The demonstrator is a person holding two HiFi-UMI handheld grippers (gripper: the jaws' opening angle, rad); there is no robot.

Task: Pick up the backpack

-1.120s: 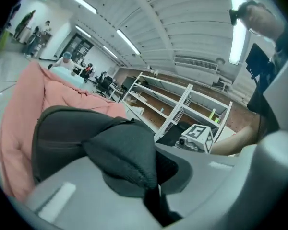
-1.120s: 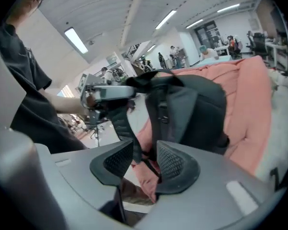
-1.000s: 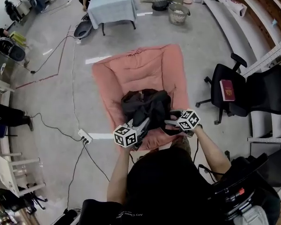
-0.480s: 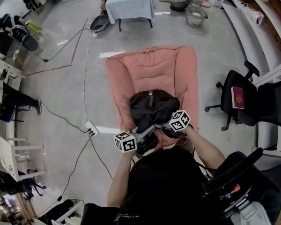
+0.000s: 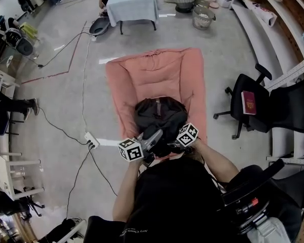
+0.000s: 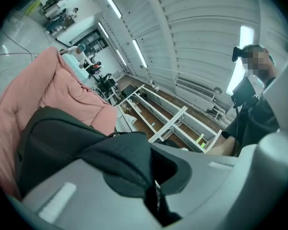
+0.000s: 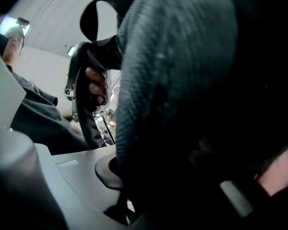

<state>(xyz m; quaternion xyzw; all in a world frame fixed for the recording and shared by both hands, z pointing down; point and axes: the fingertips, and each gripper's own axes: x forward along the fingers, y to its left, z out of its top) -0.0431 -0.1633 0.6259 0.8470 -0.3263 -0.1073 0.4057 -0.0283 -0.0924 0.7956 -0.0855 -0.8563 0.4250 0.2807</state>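
While the backpack (image 5: pixel 159 114) sits on the cushion (image 5: pixel 142 75), you have both grippers at its near edge, its bulk ahead of them | left gripper (image 5: pixel 156 135) fingers clenched on backpack fabric | right gripper (image 5: pixel 171 145) fingers, just closing, grasp its padded strap (image 7: pixel 158 80) | count: one backpack, one cushion, two grippers

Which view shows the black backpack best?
The head view: the backpack lies almost whole on the pink cushion. The left gripper view shows only a part of it; the right gripper view, only close dark fabric.
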